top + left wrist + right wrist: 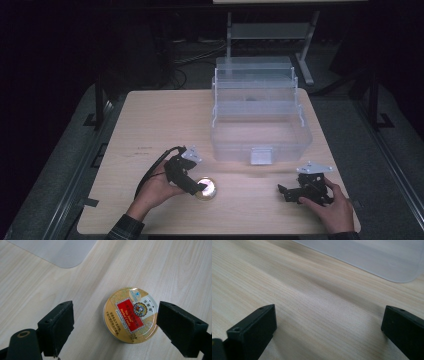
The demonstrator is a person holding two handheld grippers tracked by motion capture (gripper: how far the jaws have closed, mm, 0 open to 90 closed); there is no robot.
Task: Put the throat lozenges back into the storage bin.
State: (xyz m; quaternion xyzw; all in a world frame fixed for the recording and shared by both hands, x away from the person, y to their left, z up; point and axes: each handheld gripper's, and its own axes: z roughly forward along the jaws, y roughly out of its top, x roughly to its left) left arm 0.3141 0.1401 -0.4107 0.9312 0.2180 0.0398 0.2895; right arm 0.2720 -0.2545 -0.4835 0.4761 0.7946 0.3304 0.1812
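On the pale wooden bench [150, 125], near its front edge and left of centre, a round gold tin [206, 188] lies flat with its lid up; the left gripper view shows a red label with print across the lid. The left gripper [196, 188], held in the person's left hand [152, 192], is lowered over this tin [130, 315] with its jaws spread wide, one on either side. In the left gripper view the right jaw stands just beside the tin's rim, whether it touches cannot be told, while the left jaw is clearly apart from it with bare wood between. Nothing is pinched. The right gripper [290, 192], in the person's right hand [332, 210], sits low over the bench toward the front right corner, well apart from the tin. Its jaws are also spread wide, and the right gripper view shows bare wood grain between them. Behind both grippers, toward the middle and back of the bench, stands a clear plastic storage box [260, 135] with its stepped trays opened up; a corner of its frosted base [57, 252] appears at the top of the left gripper view and likewise [372, 257] in the right gripper view.
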